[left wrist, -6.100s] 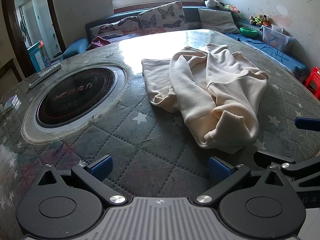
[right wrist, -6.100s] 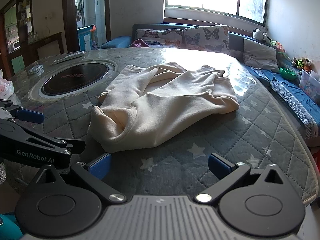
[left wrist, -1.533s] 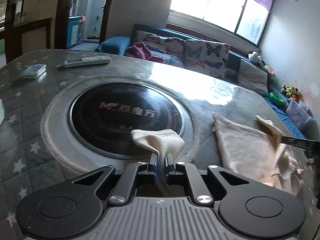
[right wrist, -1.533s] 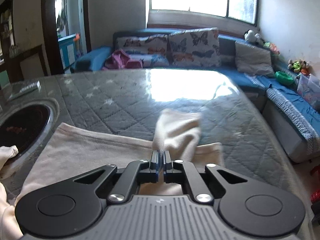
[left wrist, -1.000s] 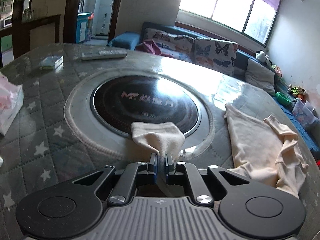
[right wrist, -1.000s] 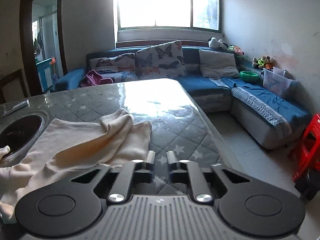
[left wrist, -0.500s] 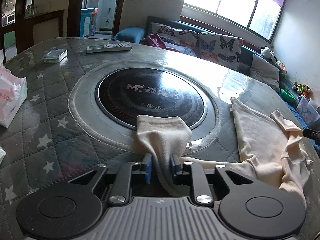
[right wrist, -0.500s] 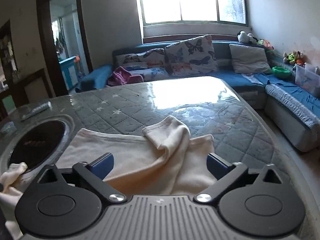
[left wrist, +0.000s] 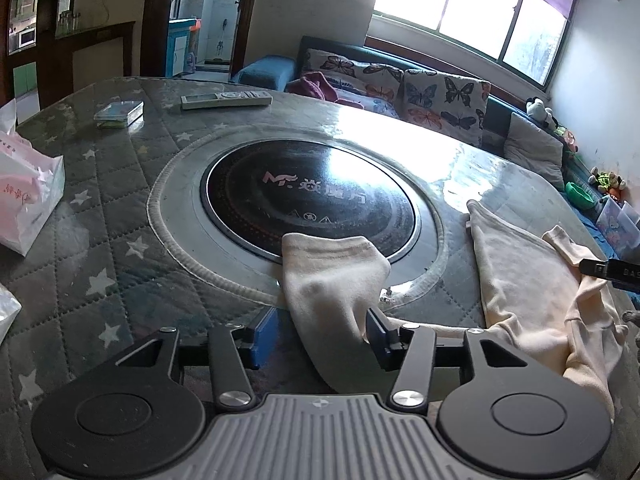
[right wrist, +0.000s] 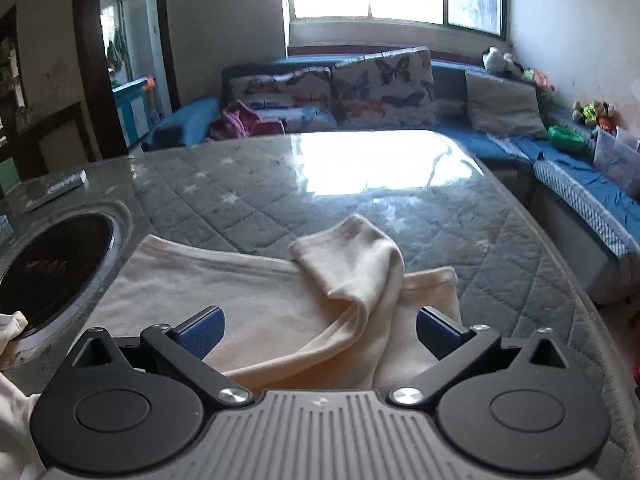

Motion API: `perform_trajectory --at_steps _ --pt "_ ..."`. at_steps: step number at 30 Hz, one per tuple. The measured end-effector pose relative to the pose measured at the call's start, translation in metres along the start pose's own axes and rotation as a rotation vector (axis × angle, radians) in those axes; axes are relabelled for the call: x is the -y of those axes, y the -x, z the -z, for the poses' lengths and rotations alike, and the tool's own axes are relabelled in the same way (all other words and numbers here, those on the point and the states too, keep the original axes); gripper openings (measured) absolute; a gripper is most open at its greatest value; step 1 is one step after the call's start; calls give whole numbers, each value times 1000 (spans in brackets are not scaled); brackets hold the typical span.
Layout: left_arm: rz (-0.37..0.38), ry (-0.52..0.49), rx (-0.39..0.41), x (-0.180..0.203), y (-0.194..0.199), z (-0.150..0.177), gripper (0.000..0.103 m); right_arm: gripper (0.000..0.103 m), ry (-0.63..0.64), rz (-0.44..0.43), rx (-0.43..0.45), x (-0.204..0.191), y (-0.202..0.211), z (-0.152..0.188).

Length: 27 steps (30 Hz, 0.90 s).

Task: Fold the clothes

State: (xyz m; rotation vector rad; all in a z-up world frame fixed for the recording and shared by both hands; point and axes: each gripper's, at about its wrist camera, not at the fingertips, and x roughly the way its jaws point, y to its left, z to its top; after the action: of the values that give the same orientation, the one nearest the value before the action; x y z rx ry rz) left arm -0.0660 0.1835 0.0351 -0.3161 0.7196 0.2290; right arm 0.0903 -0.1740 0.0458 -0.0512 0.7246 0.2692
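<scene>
A cream sweatshirt (left wrist: 524, 276) lies spread on the quilted table. One sleeve cuff (left wrist: 332, 276) rests on the rim of the black round hob (left wrist: 308, 196), between the open jaws of my left gripper (left wrist: 320, 338). In the right wrist view the body of the sweatshirt (right wrist: 224, 292) lies flat, and the other sleeve cuff (right wrist: 356, 260) is folded over it, loose between the wide-open jaws of my right gripper (right wrist: 318, 326). Neither gripper grips cloth.
A remote (left wrist: 226, 100) and a small box (left wrist: 119, 113) lie at the table's far left. A white and pink plastic bag (left wrist: 24, 196) stands at the left edge. A blue sofa with butterfly cushions (right wrist: 340, 92) runs behind and along the right side.
Both grippers were shut on the sleeve cuffs and pulled them apart. The right one let go first, and the left one has now opened, leaving its cuff on the hob rim.
</scene>
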Motion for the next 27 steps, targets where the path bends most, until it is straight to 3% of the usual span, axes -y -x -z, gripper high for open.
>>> perform_trajectory --at_steps 10,27 --pt "-8 4 -3 -1 1 2 57 103 -109 -61 -128 9 -25 4" --pt "-18 23 -17 -5 -2 2 63 103 -38 37 -207 -8 -35 -4"
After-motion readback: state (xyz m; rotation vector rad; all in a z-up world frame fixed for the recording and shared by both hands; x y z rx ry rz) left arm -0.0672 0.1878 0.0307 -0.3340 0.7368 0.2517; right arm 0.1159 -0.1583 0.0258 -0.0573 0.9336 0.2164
